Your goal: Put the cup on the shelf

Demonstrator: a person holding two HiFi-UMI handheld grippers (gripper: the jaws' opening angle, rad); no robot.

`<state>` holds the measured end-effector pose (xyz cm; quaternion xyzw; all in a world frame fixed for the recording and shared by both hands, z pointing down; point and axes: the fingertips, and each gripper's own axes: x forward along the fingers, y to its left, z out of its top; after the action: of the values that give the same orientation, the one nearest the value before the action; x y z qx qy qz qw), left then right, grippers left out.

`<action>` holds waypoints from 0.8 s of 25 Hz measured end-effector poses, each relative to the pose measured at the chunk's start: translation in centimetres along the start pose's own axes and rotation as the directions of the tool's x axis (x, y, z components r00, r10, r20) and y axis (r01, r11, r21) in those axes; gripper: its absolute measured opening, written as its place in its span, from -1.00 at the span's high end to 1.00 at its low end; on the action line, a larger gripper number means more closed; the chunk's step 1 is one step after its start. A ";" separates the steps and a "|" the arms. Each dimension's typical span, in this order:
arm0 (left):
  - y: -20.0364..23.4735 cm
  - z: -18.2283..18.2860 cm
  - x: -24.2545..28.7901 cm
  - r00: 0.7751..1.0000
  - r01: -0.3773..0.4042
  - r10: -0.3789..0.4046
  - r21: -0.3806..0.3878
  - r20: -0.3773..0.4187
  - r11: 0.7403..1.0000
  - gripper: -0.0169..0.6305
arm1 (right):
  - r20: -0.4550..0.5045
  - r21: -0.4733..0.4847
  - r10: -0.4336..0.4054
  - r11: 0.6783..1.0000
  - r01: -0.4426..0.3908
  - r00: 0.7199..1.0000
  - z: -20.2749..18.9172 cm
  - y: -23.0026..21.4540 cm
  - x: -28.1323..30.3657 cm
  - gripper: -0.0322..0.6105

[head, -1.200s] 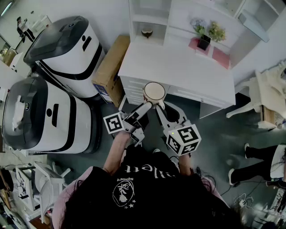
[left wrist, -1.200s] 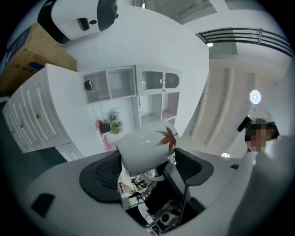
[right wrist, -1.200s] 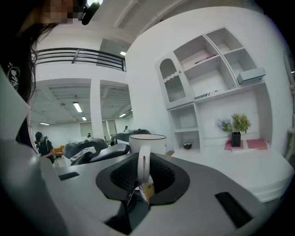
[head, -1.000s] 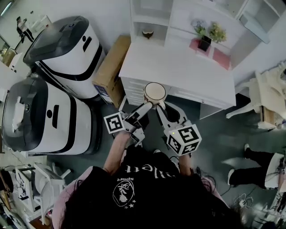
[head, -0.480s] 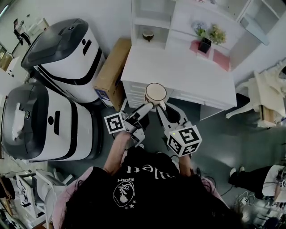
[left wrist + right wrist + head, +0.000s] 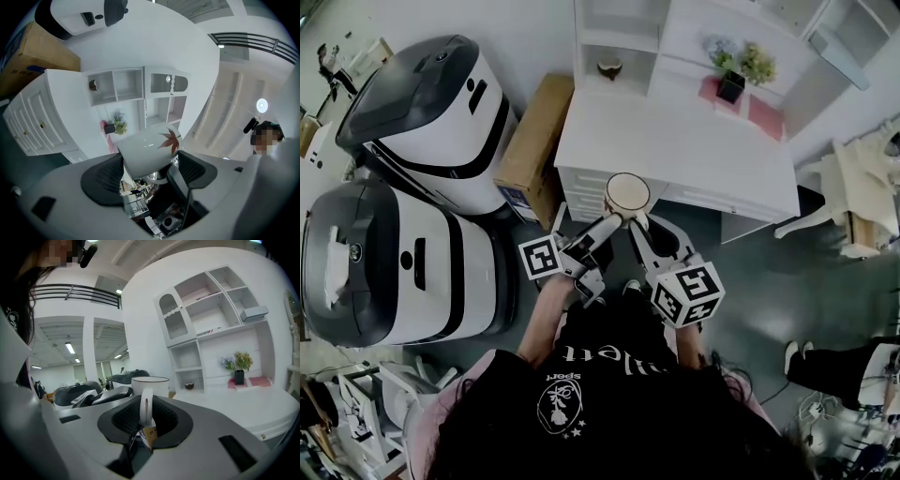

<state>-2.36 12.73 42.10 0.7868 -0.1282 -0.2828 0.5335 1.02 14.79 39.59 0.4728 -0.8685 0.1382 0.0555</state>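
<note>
Nothing in my grip has changed over the last second. My left gripper [image 6: 612, 223] still has its jaws clamped on the body of the cup [image 6: 625, 194], and my right gripper [image 6: 637, 225] still pinches the handle [image 6: 146, 409]. The cup hangs at the counter's [image 6: 675, 141] front edge, well apart from the shelf [image 6: 614, 42].

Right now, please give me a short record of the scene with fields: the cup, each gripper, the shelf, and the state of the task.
object: cup, white with a red leaf, held in the air near the front edge of the desk
left gripper: jaws shut on the cup's body
right gripper: jaws shut on the handle
shelf: white, at the back of the desk; one compartment holds a small brown object
also on desk: potted plant
task state: cup not yet on the shelf
</note>
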 end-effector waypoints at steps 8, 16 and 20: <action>2.7 2.2 1.6 0.999 -0.037 0.038 -0.019 0.021 0.999 -0.16 | -0.027 0.027 0.026 0.999 -0.025 0.999 -0.1 -2.5 3.1 0.62; 7.1 7.2 7.5 0.996 -0.068 0.069 -0.014 0.059 0.998 -0.16 | -0.035 0.036 0.074 0.997 -0.073 0.997 1.7 -9.2 9.1 0.62; 9.0 10.0 11.8 0.993 -0.073 0.074 -0.016 0.087 0.997 -0.16 | -0.040 0.028 0.099 0.995 -0.098 0.994 3.7 -13.5 12.0 0.62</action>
<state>2.29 -4.45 43.98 0.7648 -0.1785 -0.2981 0.5425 5.90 -2.90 41.32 0.4271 -0.8876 0.1617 0.0602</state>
